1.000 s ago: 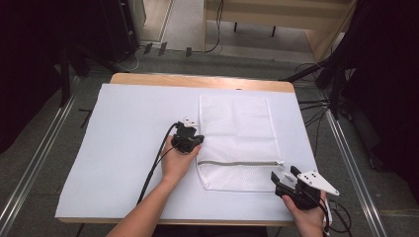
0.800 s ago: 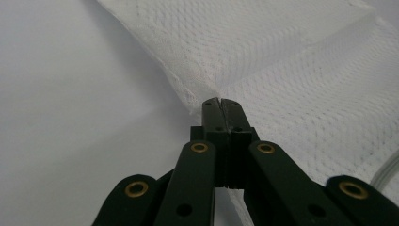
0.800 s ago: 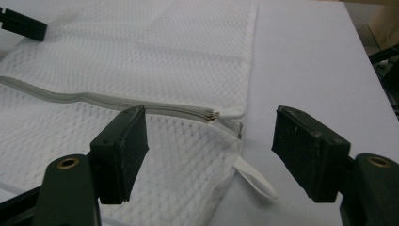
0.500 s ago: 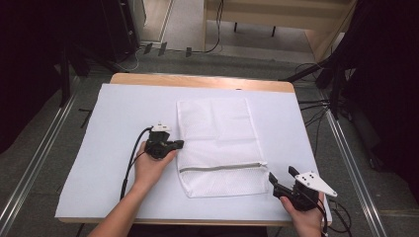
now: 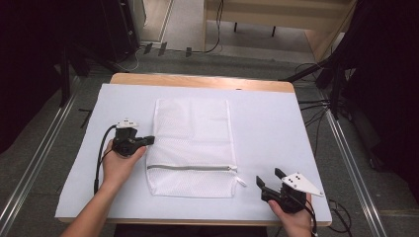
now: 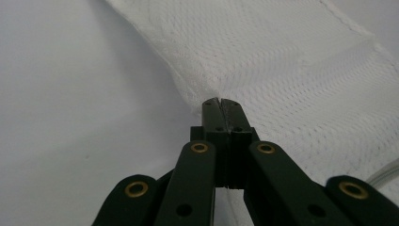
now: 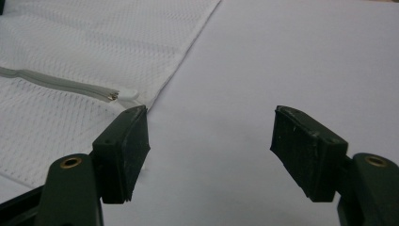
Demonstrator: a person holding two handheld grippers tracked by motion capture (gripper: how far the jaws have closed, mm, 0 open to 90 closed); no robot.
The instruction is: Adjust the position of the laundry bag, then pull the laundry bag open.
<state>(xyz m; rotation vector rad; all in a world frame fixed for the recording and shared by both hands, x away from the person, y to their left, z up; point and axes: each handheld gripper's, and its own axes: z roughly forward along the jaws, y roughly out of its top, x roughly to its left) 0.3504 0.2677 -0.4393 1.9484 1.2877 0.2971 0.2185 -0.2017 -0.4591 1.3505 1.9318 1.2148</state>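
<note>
Left gripper [image 5: 148,140] fingers [image 6: 221,110] pinch the bag's [image 5: 193,143] left edge; right gripper [image 5: 270,179] fingers [image 7: 124,141] spread, empty, near the zipper [image 5: 190,168].

Nothing readable is showing anywhere: no words, labels, brands, numbers or signs are appearing on any item in these views.

High view looks forward and down over the whole surface [image 5: 276,123]. Both gripper views sit low and close, skimming it. All three share the mesh bag [image 5: 192,143], upper right for the left, upper left for the right.
</note>
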